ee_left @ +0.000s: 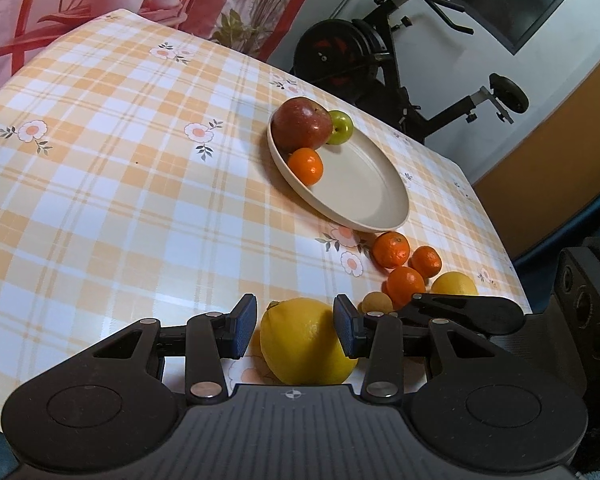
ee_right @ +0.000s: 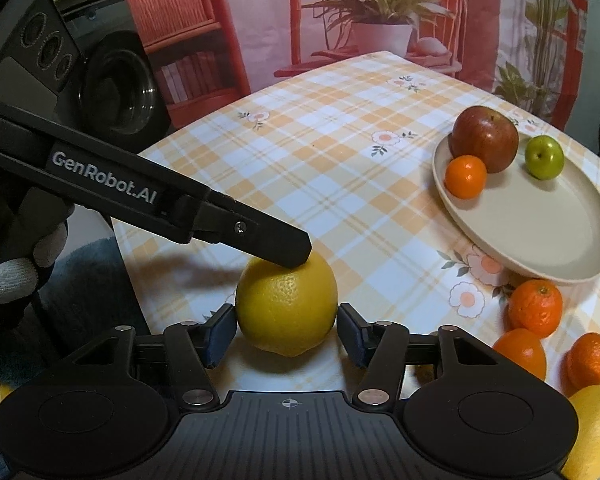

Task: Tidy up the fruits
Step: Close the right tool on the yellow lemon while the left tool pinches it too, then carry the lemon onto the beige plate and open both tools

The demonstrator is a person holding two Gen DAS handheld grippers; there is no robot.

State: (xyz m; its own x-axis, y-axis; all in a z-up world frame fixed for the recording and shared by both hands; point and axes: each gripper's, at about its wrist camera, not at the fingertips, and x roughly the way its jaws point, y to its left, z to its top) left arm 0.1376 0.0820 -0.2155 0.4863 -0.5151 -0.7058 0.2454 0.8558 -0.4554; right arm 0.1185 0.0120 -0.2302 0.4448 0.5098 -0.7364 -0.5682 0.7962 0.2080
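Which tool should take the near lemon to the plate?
Right, probably: lemon sits centred between the right tool's open pads; the left tool straddles it off-centre. Plate lies to the right.

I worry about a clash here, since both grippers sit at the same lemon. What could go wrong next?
1. The left gripper and the right gripper both straddle one lemon. Their fingers could collide, or a squeeze from two directions could pop it out sideways.
2. The lemon lies near an edge of the table. It is rounded, so if nudged it might roll off.
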